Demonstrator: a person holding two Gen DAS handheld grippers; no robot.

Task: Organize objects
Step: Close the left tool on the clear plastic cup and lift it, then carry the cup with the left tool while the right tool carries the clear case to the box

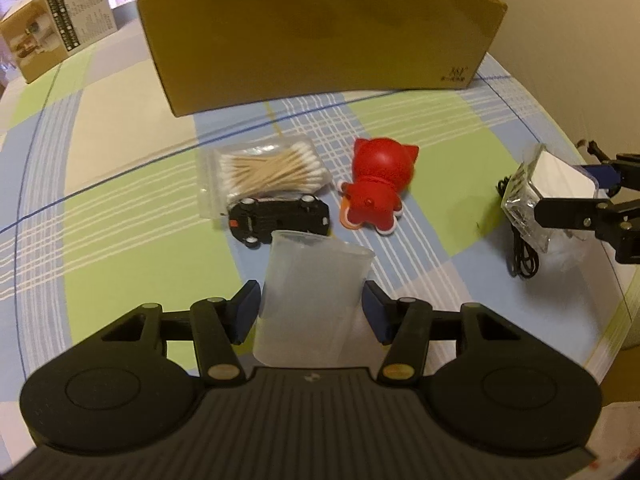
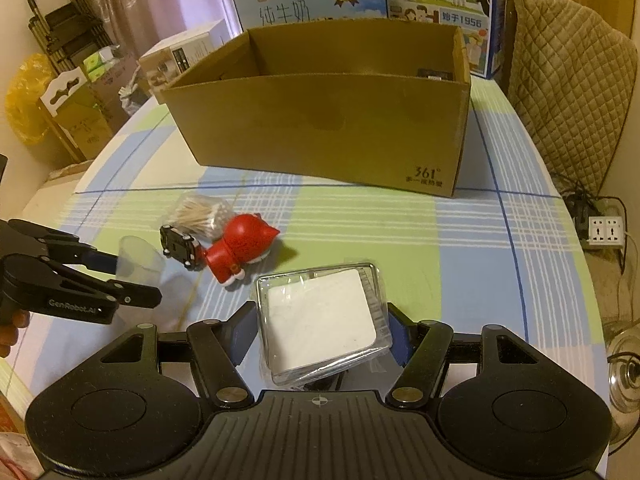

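Plastic cup clamped in left gripper; clear packet in right gripper.

Right tool clamped on clear packet with white card, raised over checked surface. Left tool at left edge gripping translucent cup. Beside it: black toy car, red figurine, cotton swab bag. Open cardboard box behind.

Lighting is dim, warm and yellowish in both views. Fisheye bending is heavy towards the dark rounded corners. Soft shadows lie beside the cardboard box ahead. Glare marks the clear plastic case. Focus is slightly soft throughout.
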